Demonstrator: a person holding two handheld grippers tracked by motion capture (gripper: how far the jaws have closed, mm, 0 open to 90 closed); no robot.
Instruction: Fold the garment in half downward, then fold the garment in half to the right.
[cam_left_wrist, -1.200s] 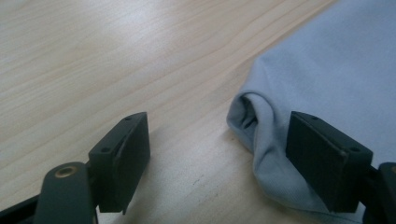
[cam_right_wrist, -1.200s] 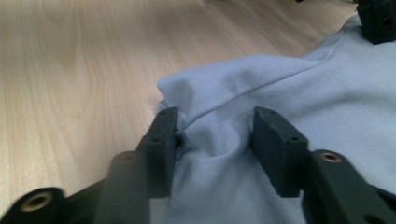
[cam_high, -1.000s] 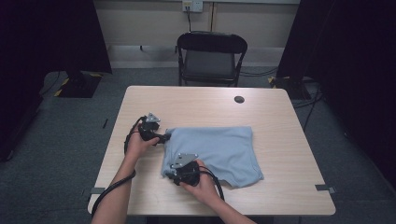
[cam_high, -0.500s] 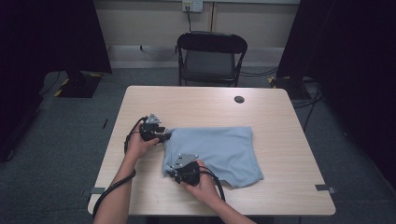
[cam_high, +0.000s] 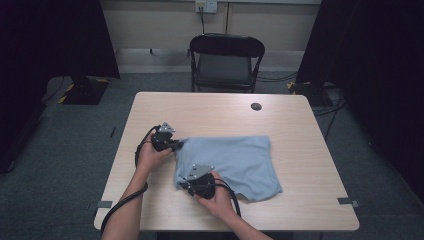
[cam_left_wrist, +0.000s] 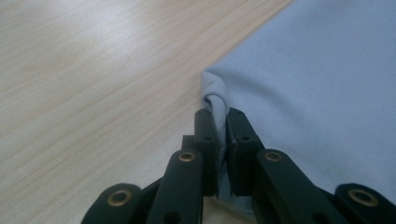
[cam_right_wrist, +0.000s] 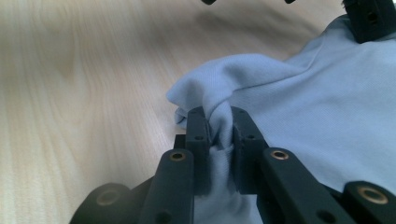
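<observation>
I see a light blue shirt (cam_high: 230, 162) lying mostly flat on the pale wooden table (cam_high: 300, 125), slightly toward the person's side of centre. The left gripper (cam_high: 176, 144) meets the shirt's far left corner; in the left gripper view, its jaws have just been closing and now pinch a rolled fold of the fabric edge (cam_left_wrist: 215, 100) between them. The right gripper (cam_high: 184, 184) sits at the shirt's near left corner; in the right gripper view, its jaws have likewise just been closing and clamp a bunched ridge of cloth (cam_right_wrist: 219, 119). Both pinched corners lie just above the tabletop. A small dark disc (cam_high: 256, 106) rests near the table's far edge, well apart from the shirt. A black folding chair (cam_high: 226, 62) stands beyond the table.
</observation>
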